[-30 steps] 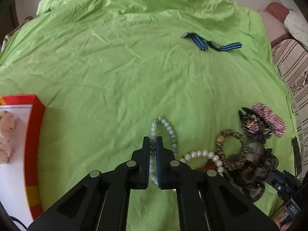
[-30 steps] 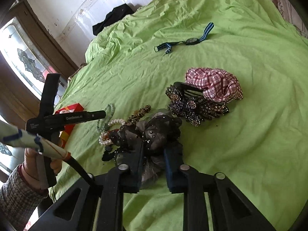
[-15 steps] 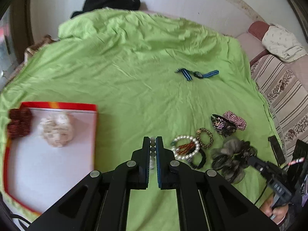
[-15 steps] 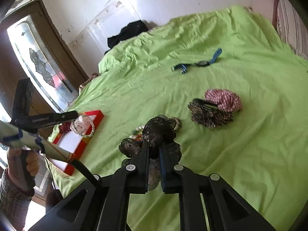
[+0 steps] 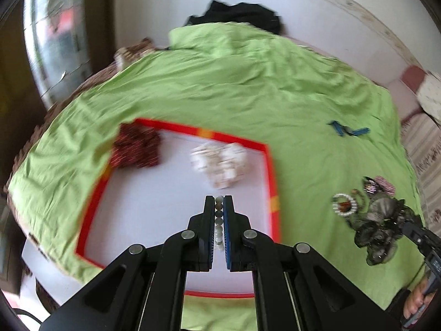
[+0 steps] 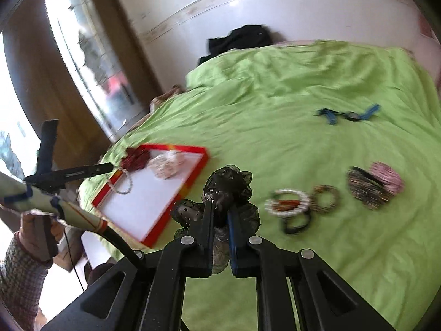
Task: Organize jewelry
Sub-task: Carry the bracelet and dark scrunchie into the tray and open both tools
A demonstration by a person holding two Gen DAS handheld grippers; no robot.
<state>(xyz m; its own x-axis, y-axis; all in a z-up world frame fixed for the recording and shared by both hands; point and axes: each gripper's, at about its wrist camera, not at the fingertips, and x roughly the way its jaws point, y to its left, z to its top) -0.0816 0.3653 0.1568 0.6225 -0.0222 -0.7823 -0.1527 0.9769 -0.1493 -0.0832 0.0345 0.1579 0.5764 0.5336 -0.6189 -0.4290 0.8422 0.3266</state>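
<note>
My left gripper (image 5: 219, 201) is shut on a pale green bead bracelet (image 5: 218, 218) and holds it above the white floor of a red-rimmed tray (image 5: 271, 171). The tray holds a dark red scrunchie (image 5: 136, 149) and a white beaded piece (image 5: 220, 162). In the right wrist view the bracelet (image 6: 122, 183) hangs from the left gripper (image 6: 109, 167) over the tray (image 6: 193, 182). My right gripper (image 6: 220, 207) is shut on a black lace scrunchie (image 6: 228, 182), lifted above the green bedspread (image 6: 275, 110).
A pearl bracelet (image 6: 288, 207), a leopard bracelet (image 6: 326, 197), a black hair tie (image 6: 296, 224), a dark sequinned clip (image 6: 363, 187) and a checked scrunchie (image 6: 387, 179) lie to the right. A blue-strapped watch (image 6: 350, 114) lies farther back. Black clothing (image 6: 242, 38) lies at the bed's far edge.
My left gripper lifted the bead bracelet off the bed and carried it left over the tray. My right gripper shut on the black lace scrunchie and raised it.
</note>
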